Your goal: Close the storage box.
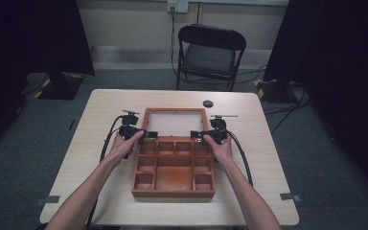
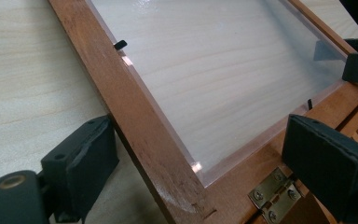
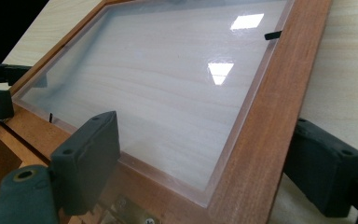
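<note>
1. One pale bench [image 1: 100, 143] carries everything, and the person's forearms reach in from the near edge.
2. Centre stage sits the wooden box [image 1: 173, 167], its compartments bare, square to the person so both hands reach it evenly.
3. Its lid [image 1: 175, 122], a wood frame around a clear pane, lies thrown back flat on the bench behind the hinges.
4. Left claw [image 2: 200, 163] straddles the lid's left frame rail near the hinge, jaws spread apart, one outside, one over the pane; nothing is clamped.
5. Right claw [image 3: 209, 163] mirrors it on the right rail, jaws likewise parted around the wood. My read: a symmetric hold, ready to swing the lid.
6. Beyond the bench stands a black folding chair [image 1: 211, 52], well apart.
7. Smallest of all, a dark round disc [image 1: 208, 103] lies just behind the lid, clear of its swing, I judge.
</note>
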The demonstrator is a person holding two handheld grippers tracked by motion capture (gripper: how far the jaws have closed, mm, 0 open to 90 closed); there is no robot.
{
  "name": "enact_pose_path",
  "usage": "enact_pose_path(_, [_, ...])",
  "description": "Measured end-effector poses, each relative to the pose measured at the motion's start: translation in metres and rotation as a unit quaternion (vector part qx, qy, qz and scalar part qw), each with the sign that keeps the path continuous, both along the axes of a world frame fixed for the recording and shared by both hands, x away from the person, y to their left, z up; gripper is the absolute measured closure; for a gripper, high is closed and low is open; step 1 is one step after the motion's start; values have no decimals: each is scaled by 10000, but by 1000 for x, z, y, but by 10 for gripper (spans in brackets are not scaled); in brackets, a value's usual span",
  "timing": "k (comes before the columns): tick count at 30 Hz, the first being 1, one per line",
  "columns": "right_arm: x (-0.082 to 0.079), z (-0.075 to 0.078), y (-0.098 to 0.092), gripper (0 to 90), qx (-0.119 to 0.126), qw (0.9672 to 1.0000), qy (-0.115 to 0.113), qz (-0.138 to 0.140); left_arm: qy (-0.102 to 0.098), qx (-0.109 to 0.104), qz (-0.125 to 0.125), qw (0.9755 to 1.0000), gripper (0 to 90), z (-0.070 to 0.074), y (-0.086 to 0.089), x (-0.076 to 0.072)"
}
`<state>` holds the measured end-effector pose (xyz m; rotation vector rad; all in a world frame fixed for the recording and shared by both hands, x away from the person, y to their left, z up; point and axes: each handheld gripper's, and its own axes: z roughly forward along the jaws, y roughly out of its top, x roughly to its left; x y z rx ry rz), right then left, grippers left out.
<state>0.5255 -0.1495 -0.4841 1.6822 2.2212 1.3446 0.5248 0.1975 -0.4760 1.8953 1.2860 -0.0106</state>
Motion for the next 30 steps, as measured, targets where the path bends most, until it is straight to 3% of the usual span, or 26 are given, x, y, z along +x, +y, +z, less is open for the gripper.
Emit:
enact_pose_path(2, [-1,1,1,147,-46,10000,-24,-13,134,-210,-58,9997,128,-2,3,1])
enact_pose_path(4, [-2,4,2,148,-137,9998,-146,11,144,-410,-86,9990,179,-4,4,1])
enact_pose_path(8, [-4,7,3,156,-287,9991,-306,10,-22,-231,-34,9997,169,0,-1,-1])
enact_pose_path(12, [-6,13,1,224,-332,9987,-391,-20,-107,-110,-74,9999,179,3,-3,-2])
enact_pose_path(13, [-7,15,0,247,-354,9984,-431,-29,-224,-1,-64,9997,189,6,-3,-3])
enact_pose_path(17, [-9,20,1,261,-475,9972,-582,-35,-257,-65,39,9996,271,11,0,-4])
enact_pose_path(22, [-10,24,2,274,-558,9964,-634,-68,-338,55,32,9994,272,15,0,-6])
enact_pose_path(27, [-14,33,-1,275,-313,9966,-756,-48,-497,-55,-6,9987,312,21,4,-9])
enact_pose_path(30, [-16,38,-2,305,-351,9958,-841,-54,-638,31,-133,9979,324,27,6,-12])
